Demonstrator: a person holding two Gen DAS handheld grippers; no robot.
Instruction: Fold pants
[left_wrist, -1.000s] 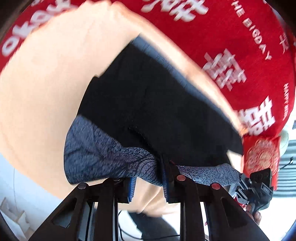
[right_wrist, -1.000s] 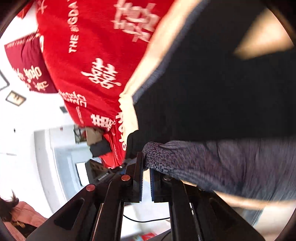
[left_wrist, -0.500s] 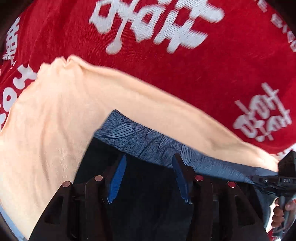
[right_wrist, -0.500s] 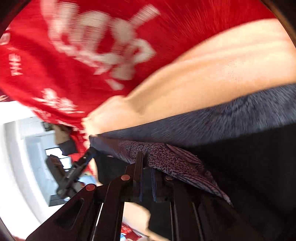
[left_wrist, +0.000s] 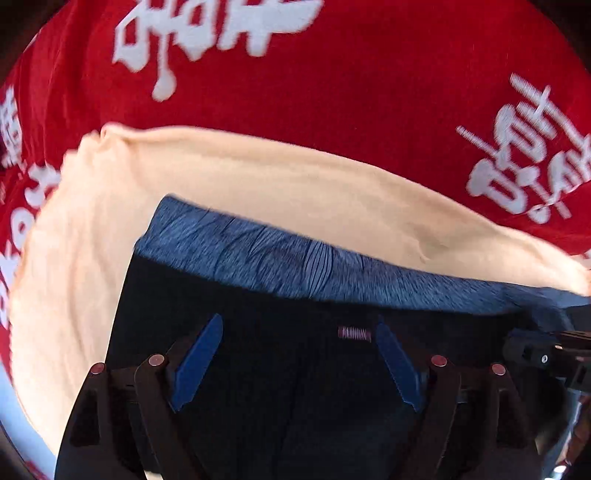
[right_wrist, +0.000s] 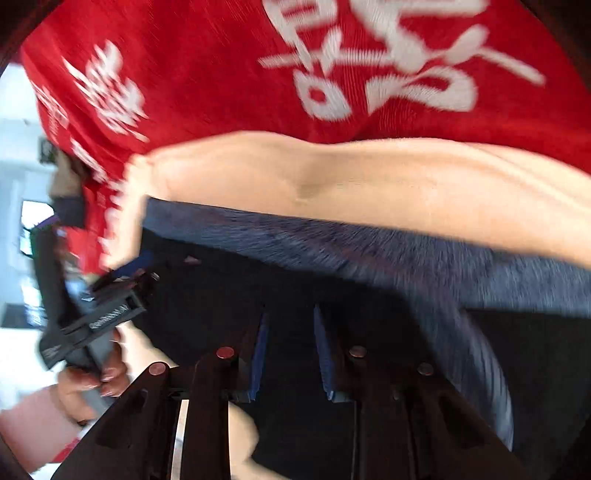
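The dark pants (left_wrist: 280, 376) lie flat on a peach cloth (left_wrist: 258, 177), with their blue patterned waistband (left_wrist: 295, 262) at the far edge. My left gripper (left_wrist: 295, 328) is open wide just above the dark fabric, holding nothing. In the right wrist view the pants (right_wrist: 369, 295) show the same waistband (right_wrist: 406, 254). My right gripper (right_wrist: 288, 314) is open by a narrow gap over the dark fabric, empty. The left gripper's body (right_wrist: 96, 314) and the hand holding it show at the left of that view.
A red blanket with white characters (left_wrist: 332, 74) covers the surface beyond the peach cloth (right_wrist: 369, 177). A bright room with pale floor (right_wrist: 14, 147) lies past the left edge in the right wrist view.
Both grippers carried the waistband forward over the pants and laid it down. The left opened first, then the right let go. Both jaws are now empty.
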